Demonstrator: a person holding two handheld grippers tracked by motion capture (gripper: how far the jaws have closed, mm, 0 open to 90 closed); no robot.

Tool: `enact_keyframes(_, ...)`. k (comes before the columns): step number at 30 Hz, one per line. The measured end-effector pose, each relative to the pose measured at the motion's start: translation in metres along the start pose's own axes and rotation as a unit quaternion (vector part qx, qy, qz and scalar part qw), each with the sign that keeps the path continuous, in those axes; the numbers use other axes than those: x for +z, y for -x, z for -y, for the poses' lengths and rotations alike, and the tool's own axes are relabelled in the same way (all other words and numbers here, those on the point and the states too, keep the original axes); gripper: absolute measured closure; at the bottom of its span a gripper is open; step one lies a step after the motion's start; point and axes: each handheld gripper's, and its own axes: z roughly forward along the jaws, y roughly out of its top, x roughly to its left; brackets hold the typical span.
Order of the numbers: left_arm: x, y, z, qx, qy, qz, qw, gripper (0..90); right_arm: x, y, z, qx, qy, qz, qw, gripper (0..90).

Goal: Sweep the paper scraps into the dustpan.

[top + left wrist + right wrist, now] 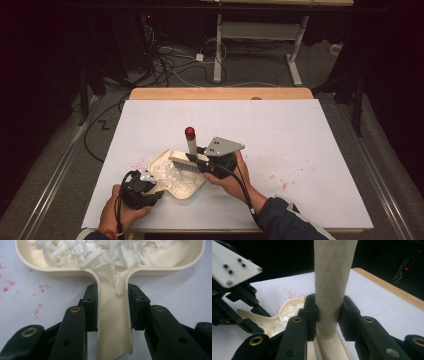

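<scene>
High view: cream dustpan (176, 176) lay on the white table (300, 150), holding white scraps (172, 175); left gripper (148, 192) at its handle, right gripper (200, 162) holding a brush (190, 145) with a red-tipped handle over the pan.

Left gripper view: jaws pressed against both sides of the dustpan handle (113, 322); red specks (37, 287) on the table.

Right gripper view: jaws clamped round the brush handle (332, 285), standing upright; table's wooden edge (392, 290) visible.

Glossy cream plastic dustpan (113, 322); matt white table (280, 130).
</scene>
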Motion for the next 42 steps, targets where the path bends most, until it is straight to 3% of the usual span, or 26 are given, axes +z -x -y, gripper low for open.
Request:
enact_keyframes(5, 0.000, -0.002, 0.001, 0.003, 0.001, 0.001, 1.0000, 63.4, -0.011, -0.001, -0.009, -0.001, 0.011, -0.001, 0.9999, 71.6)
enact_keyframes(11, -0.008, -0.007, 0.006, 0.006, 0.000, 0.001, 1.0000, 63.4, -0.032, 0.012, -0.013, 0.016, 0.021, 0.015, 0.9995, 71.6)
enact_keyframes(21, -0.021, -0.009, 0.014, 0.030, -0.023, 0.016, 0.9992, 63.4, -0.083, 0.040, 0.007, 0.029, 0.003, 0.048, 0.9984, 71.6)
enact_keyframes(25, -0.022, -0.003, 0.013, 0.046, -0.031, 0.022, 0.9982, 63.4, -0.106, 0.047, 0.018, 0.035, -0.012, 0.044, 0.9983, 71.6)
enact_keyframes(30, -0.017, 0.004, 0.009, 0.061, -0.041, 0.028, 0.9969, 63.4, -0.130, 0.040, 0.024, 0.033, -0.030, 0.021, 0.9988, 71.6)
enact_keyframes(33, -0.015, 0.007, 0.007, 0.068, -0.047, 0.027, 0.9962, 63.4, -0.130, 0.033, 0.029, 0.031, -0.047, 0.008, 0.9984, 71.6)
enact_keyframes(36, -0.016, 0.009, 0.006, 0.071, -0.047, 0.026, 0.9960, 63.4, -0.119, 0.025, 0.032, 0.022, -0.063, -0.004, 0.9978, 71.6)
enact_keyframes(42, -0.014, 0.009, 0.004, 0.073, -0.050, 0.027, 0.9957, 63.4, -0.096, 0.012, 0.028, 0.013, -0.058, -0.019, 0.9981, 71.6)
